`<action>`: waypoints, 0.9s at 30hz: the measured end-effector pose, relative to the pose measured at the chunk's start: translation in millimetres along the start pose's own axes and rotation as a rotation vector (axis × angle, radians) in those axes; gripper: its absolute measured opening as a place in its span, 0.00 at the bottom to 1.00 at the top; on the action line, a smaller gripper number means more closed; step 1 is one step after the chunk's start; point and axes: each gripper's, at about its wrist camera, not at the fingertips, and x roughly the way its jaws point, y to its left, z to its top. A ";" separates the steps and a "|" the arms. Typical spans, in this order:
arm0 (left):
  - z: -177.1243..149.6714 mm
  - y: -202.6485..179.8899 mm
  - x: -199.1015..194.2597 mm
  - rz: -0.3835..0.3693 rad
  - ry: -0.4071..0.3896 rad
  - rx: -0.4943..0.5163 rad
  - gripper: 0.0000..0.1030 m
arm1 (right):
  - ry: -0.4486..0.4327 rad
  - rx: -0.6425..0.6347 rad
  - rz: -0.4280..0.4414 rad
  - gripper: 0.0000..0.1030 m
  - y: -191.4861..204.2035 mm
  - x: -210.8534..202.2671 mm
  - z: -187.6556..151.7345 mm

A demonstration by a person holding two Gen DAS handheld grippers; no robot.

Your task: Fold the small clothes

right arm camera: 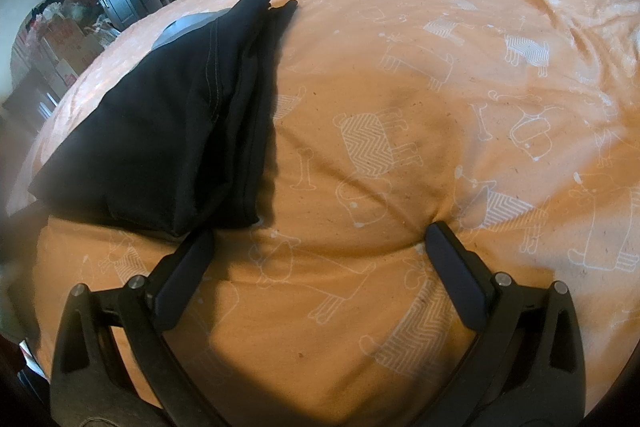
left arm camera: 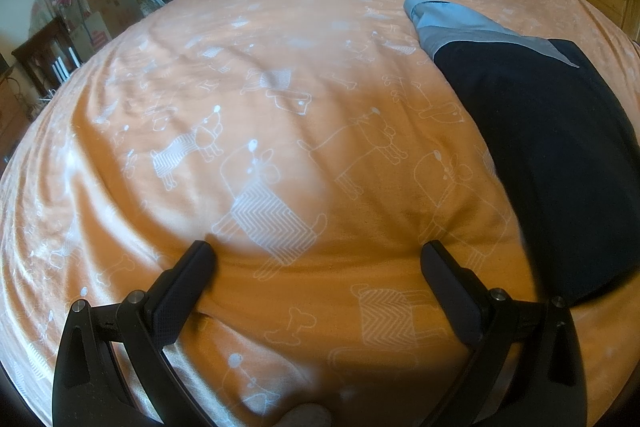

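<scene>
With the left gripper point(left arm camera: 316, 259) held wide and empty over the orange bedspread point(left arm camera: 240, 67), the dark garment point(right arm camera: 168, 131) is seen lying folded between it and the equally wide, empty right gripper point(right arm camera: 320, 243), and is judged soft, light and best pinched at its near corner.

Your garment point(left arm camera: 552, 155) is a small dark navy piece with a grey band and a light blue end, folded into a long flat strip. It lies on the orange bedspread point(left arm camera: 280, 107). From your right wrist camera it point(right arm camera: 168, 131) shows stacked folded layers with visible stitching, one corner pointing up.
</scene>
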 end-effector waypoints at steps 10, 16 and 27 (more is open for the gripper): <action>1.8 1.9 -1.4 -0.009 0.038 0.000 1.00 | 0.033 -0.048 -0.093 1.00 10.5 1.2 1.4; 7.7 11.8 -25.0 -0.047 0.026 -0.042 0.93 | 0.056 -0.078 -0.122 1.00 20.1 -21.1 13.5; 68.9 3.2 -289.4 -0.049 -0.620 -0.022 1.00 | -0.589 -0.161 -0.077 1.00 93.6 -280.9 70.6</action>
